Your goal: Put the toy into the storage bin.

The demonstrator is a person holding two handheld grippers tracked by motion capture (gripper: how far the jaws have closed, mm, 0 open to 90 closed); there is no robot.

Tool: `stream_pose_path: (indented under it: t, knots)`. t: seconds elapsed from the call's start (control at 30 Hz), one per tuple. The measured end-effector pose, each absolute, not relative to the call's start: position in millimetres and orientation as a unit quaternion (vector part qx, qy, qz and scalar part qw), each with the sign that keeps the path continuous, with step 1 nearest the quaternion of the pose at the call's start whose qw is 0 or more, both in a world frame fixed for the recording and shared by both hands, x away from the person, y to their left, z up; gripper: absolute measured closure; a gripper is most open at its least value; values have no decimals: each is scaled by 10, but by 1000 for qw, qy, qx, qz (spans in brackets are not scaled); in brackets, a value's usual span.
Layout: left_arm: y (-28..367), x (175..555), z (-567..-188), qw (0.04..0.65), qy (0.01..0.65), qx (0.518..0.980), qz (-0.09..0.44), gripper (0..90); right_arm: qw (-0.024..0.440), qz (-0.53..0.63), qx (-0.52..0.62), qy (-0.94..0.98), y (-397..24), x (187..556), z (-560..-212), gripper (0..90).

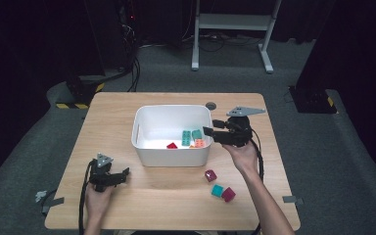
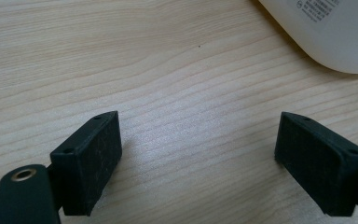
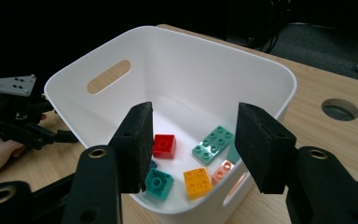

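Observation:
A white bin [image 1: 171, 157] stands mid-table with several bricks inside: a red one [image 3: 164, 145], a long teal one [image 3: 213, 143], a yellow one [image 3: 197, 182], a small teal one [image 3: 158, 183] and a pink one [image 3: 223, 171]. My right gripper [image 1: 210, 128] hovers at the bin's right rim [image 3: 279, 74], pointing in over it; its jaws [image 3: 193, 140] stand apart with nothing between them. Near the front left of the table, my left gripper [image 1: 126, 174] rests open over bare wood [image 2: 198, 158], with the bin's corner [image 2: 335, 32] just beyond it.
Three loose bricks lie on the table in front of the bin's right corner: a magenta one [image 1: 210, 175], a teal one [image 1: 217, 190] and another magenta one [image 1: 228, 194]. A round cable hole [image 1: 211, 105] sits behind the bin. Dark floor surrounds the table.

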State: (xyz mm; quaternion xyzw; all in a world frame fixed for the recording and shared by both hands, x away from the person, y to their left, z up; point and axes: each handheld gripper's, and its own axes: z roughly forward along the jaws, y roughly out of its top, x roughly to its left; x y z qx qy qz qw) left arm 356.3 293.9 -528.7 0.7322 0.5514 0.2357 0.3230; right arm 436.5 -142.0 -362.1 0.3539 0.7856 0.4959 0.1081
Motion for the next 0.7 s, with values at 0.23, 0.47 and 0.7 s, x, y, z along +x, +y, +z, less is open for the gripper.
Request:
stream_pose_path:
  t: [0.23,0.47,0.7]
  knots:
    - [2940,3563,-5287,323,551,732,236,147,120,505,360,775,-1574,4250,-3639,413]
    - [2939,3563,-5287,323,551,732,236,146,129,516,358,768,-1706,4112,-3667,337]
    - [2940,3562,-5287,322,551,733,236,147,140,519,365,761,-1829,3945,-3765,303]
